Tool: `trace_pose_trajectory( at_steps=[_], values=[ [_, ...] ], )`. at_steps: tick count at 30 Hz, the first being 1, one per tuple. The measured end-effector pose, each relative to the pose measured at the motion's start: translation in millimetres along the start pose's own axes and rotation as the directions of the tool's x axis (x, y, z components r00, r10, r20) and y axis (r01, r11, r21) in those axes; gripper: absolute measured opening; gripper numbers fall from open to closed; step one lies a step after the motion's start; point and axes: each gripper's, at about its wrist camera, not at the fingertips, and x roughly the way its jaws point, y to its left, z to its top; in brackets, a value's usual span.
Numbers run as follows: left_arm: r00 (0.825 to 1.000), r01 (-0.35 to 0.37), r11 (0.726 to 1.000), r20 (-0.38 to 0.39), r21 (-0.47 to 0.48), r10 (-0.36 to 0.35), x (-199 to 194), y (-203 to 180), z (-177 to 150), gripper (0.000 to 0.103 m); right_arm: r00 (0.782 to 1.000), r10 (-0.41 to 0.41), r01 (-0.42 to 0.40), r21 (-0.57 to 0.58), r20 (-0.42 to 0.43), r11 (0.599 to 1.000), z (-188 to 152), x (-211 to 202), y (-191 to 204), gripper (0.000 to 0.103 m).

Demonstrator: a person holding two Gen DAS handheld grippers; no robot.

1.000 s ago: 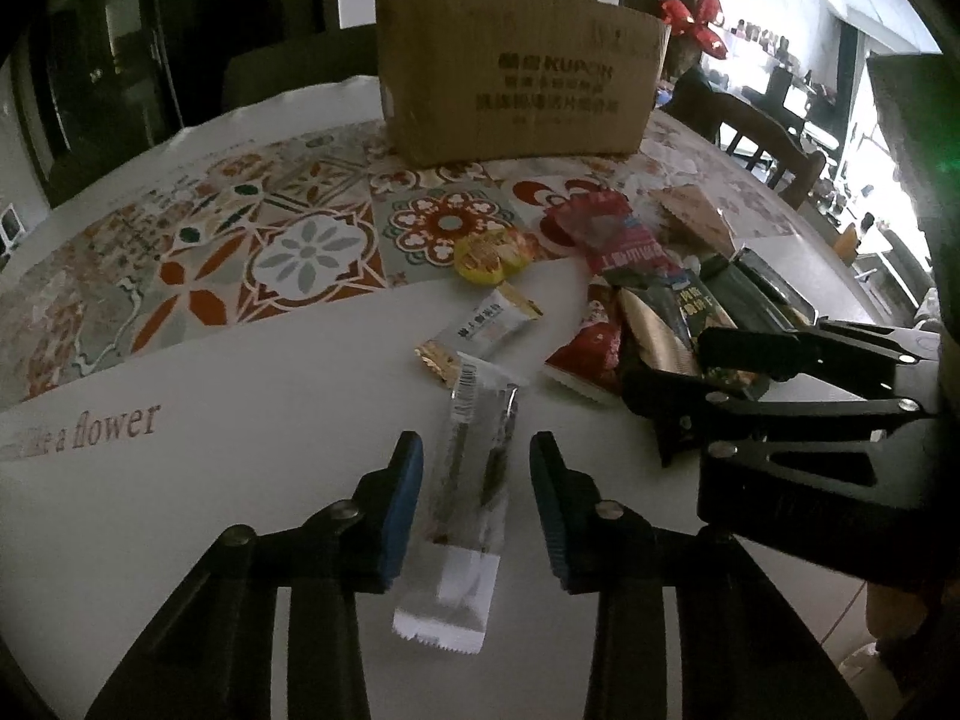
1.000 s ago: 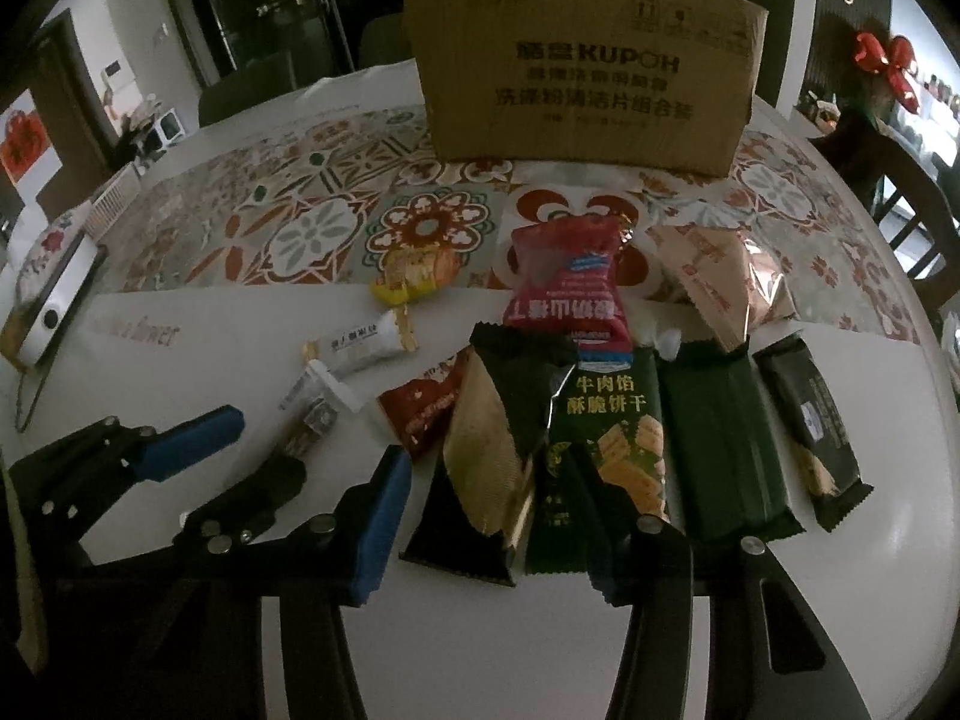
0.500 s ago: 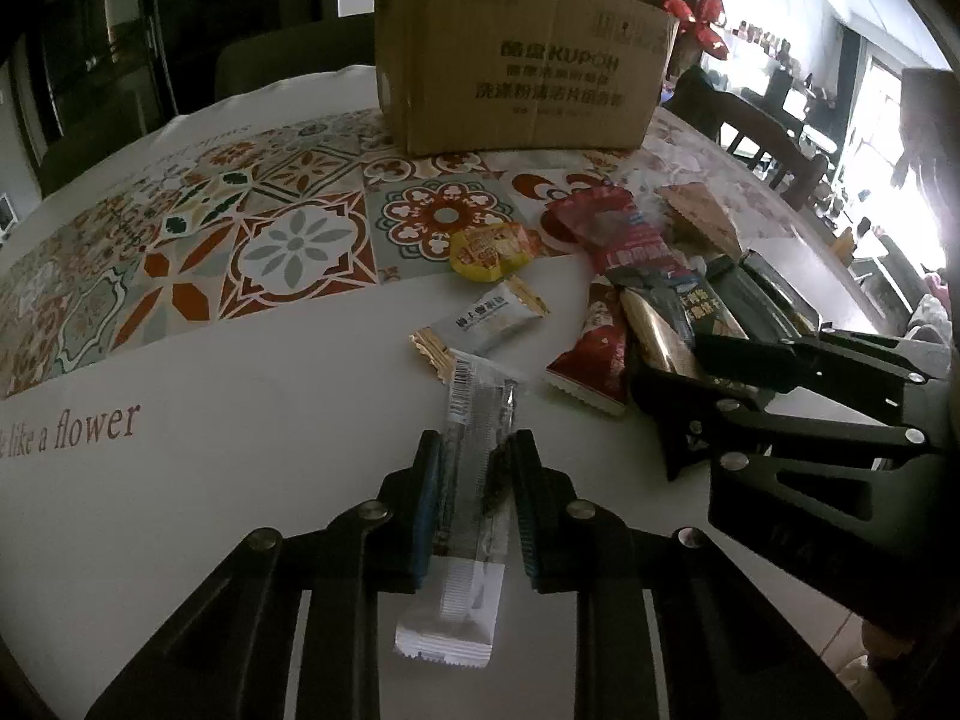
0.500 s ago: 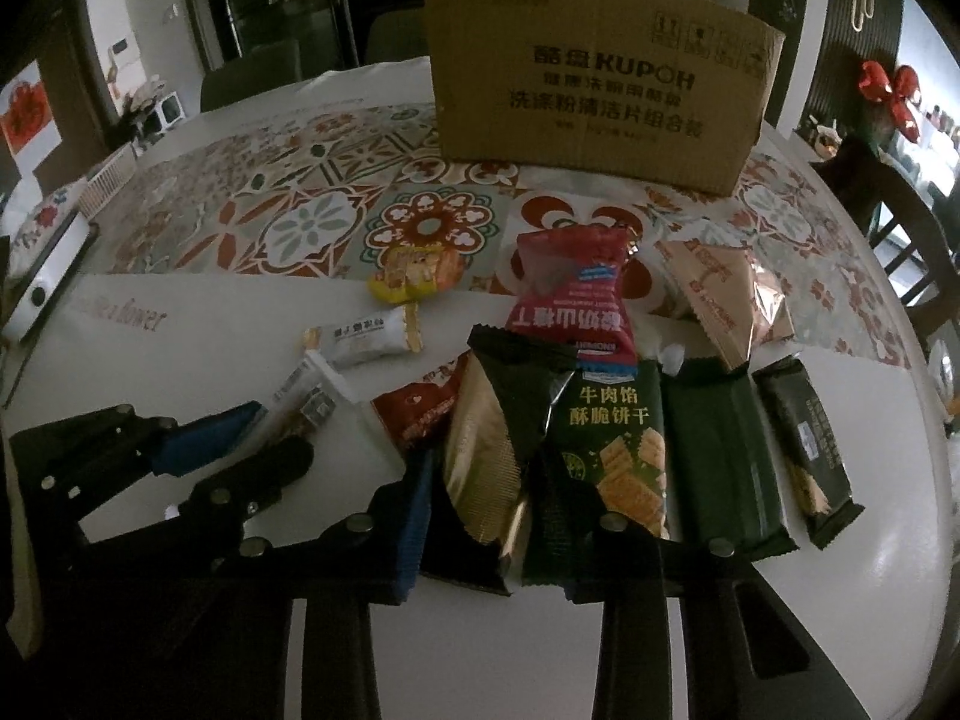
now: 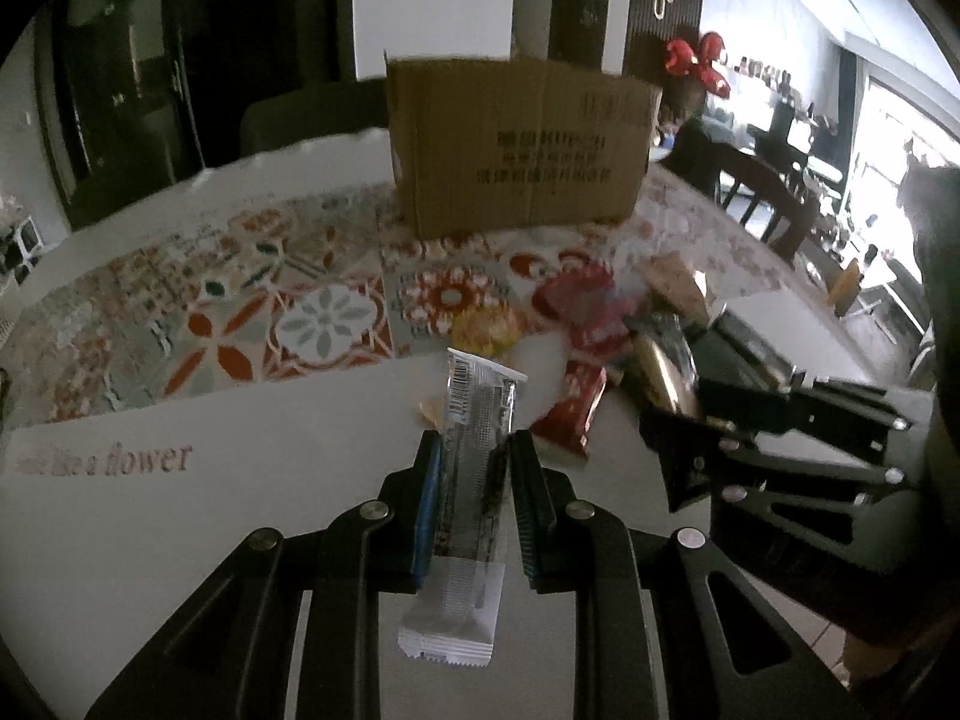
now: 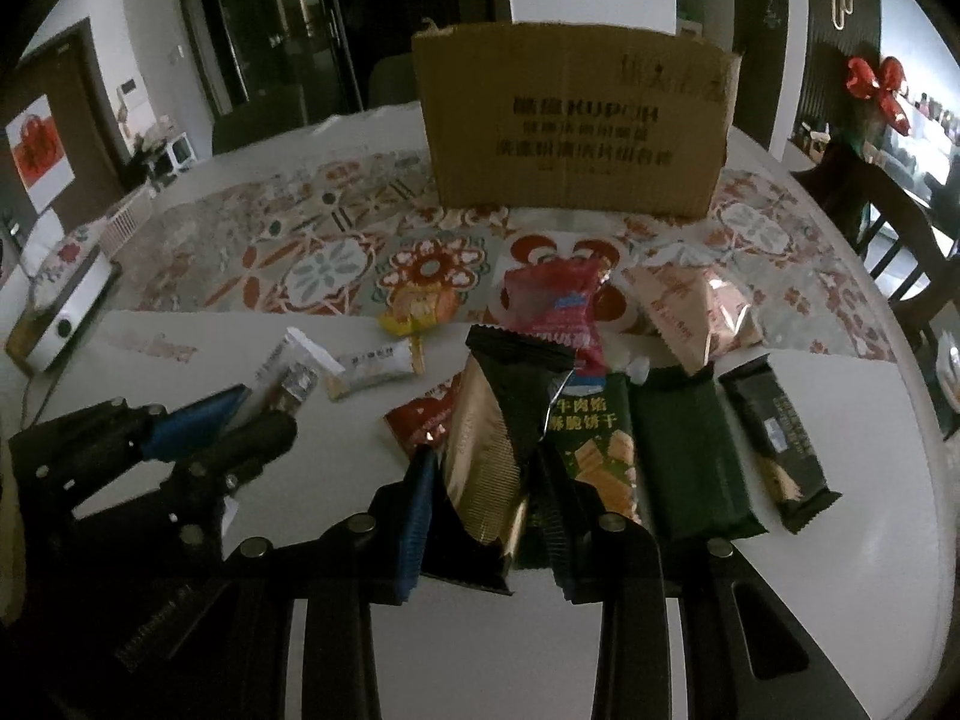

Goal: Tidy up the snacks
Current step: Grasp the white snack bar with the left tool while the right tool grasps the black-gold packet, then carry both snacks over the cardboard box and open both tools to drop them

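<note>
Your left gripper [image 5: 471, 504] pinches the silver snack bar [image 5: 474, 480], your right gripper [image 6: 486, 516] clamps the black-gold packet [image 6: 492, 450], both in front of the cardboard box [image 6: 576, 120]

Dim room; a round white desk [image 6: 870, 480] with a patterned tile runner [image 6: 336, 252]. Dark glass doors [image 6: 270, 30] behind, wooden chair [image 6: 888, 222] right, bright window [image 5: 900, 138] beyond.

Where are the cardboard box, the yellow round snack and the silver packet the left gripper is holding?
cardboard box [image 6: 576, 126]: right wrist view, middle of its printed front face.
yellow round snack [image 6: 420, 307]: right wrist view, centre of the wrapper.
silver packet [image 5: 474, 456]: left wrist view, mid-length, between the left gripper's fingers.
</note>
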Motion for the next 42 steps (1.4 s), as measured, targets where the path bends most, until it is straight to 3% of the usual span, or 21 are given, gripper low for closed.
trace_pose_trajectory(
  at_steps=[14, 27, 35, 42],
  values=[
    [0.987, 0.004, 1.0, 0.16, 0.014, -0.006, -44.3, -17.5, 48.9, 0.023, 0.982, 0.032, -0.036, 0.022, 0.185, 0.999, 22.4, -53.3, -19.5, 0.034],
    [0.952, -0.02, 0.998, 0.305, 0.059, 0.001, -60.0, -34.2, 101.6, 0.023, 0.948, 0.015, -0.032, 0.049, 0.318, 0.998, 62.4, -83.0, -45.8, 0.034],
    [0.932, -0.027, 0.998, 0.362, 0.061, 0.003, -62.1, -33.0, 134.7, 0.023, 0.927, 0.006, -0.029, 0.056, 0.375, 0.998, 94.9, -89.4, -59.4, 0.034],
    [0.928, -0.025, 0.998, 0.373, 0.052, 0.004, -51.9, -27.9, 168.6, 0.023, 0.914, 0.025, -0.047, 0.045, 0.406, 0.998, 129.3, -87.1, -67.1, 0.034]
  ],
)
